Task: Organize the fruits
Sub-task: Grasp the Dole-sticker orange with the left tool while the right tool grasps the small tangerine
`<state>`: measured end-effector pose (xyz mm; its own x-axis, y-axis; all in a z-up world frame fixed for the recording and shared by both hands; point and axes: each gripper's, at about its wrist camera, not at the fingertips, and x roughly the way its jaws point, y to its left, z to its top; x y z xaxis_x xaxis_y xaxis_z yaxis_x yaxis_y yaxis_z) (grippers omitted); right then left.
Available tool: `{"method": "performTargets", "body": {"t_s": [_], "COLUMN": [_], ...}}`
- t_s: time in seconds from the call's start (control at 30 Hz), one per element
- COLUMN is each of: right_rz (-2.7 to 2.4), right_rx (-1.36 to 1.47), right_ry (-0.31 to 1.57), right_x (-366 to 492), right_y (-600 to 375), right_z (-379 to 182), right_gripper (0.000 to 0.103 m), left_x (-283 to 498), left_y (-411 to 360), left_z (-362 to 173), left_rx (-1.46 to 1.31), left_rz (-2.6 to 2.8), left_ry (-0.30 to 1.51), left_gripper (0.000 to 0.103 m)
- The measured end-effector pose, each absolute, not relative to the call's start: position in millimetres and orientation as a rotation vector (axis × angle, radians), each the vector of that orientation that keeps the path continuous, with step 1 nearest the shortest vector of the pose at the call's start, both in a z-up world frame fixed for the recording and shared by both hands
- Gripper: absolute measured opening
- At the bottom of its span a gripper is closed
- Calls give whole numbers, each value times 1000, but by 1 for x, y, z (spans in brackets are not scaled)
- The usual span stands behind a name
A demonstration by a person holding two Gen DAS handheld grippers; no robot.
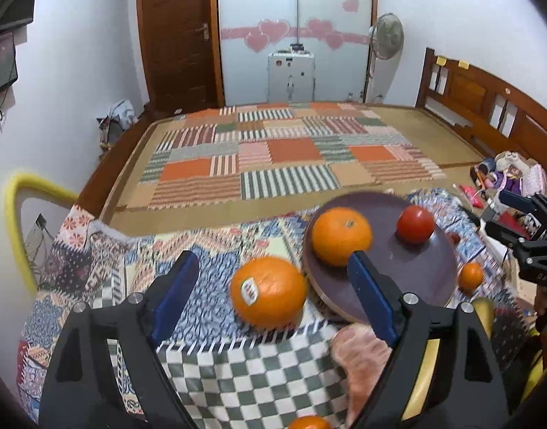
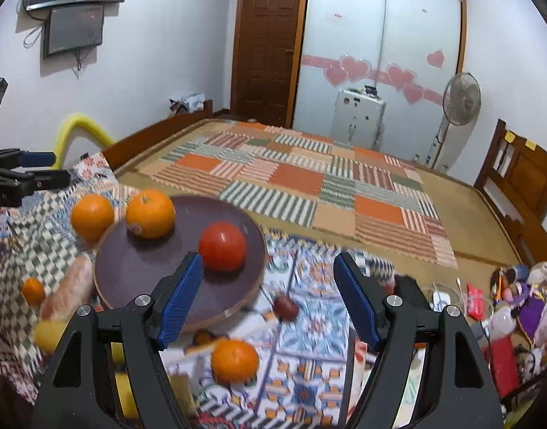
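A dark purple plate (image 1: 416, 268) (image 2: 148, 279) on the patterned cloth holds an orange (image 1: 341, 236) (image 2: 150, 212) and a red tomato (image 1: 415, 223) (image 2: 222, 246). A stickered orange (image 1: 268, 291) (image 2: 92, 216) lies on the cloth just left of the plate, between the fingers of my open, empty left gripper (image 1: 273, 275). My right gripper (image 2: 268, 270) is open and empty above the cloth right of the plate; it shows at the right edge of the left wrist view (image 1: 520, 221). A small orange (image 2: 234, 361) (image 1: 470, 277) lies below it, and a dark red fruit (image 2: 287, 307) nearby.
A bread loaf (image 2: 71, 287), another small orange (image 2: 33, 290) and yellow fruit (image 2: 50, 334) lie left of the plate. A bed with a patchwork mat (image 1: 273, 153) is beyond. Clutter and toys (image 2: 516, 300) sit at the right.
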<state>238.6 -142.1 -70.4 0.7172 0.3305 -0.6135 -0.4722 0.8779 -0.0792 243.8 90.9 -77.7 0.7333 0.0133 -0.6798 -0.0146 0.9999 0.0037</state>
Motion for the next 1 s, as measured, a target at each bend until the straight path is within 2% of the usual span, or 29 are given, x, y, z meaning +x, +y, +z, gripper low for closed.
{"method": "performTargets", "body": {"t_s": [0.23, 0.5, 0.57, 0.63, 0.83, 0.9, 1.0], "right_rz": [446, 472, 477, 494, 528, 539, 569], "right_rx": [-227, -200, -182, -171, -152, -139, -124], "right_ry": [690, 758, 772, 795, 823, 834, 849], "right_x": [230, 226, 227, 229, 231, 232, 233], "right_y": [-152, -155, -155, -155, -152, -152, -150], "right_z": [-95, -113, -115, -117, -119, -121, -122], "right_gripper": [73, 72, 69, 60, 52, 51, 42], "left_x": [242, 253, 255, 260, 267, 267, 268], "left_y": [98, 99, 99, 100, 99, 98, 96], "left_z": [-116, -134, -137, -141, -146, -146, -148], "left_rx": [17, 33, 34, 27, 2, 2, 8], "left_rz": [18, 12, 13, 17, 12, 8, -2], "left_ry": [801, 837, 840, 845, 853, 850, 856], "left_gripper": [87, 87, 87, 87, 85, 81, 71]}}
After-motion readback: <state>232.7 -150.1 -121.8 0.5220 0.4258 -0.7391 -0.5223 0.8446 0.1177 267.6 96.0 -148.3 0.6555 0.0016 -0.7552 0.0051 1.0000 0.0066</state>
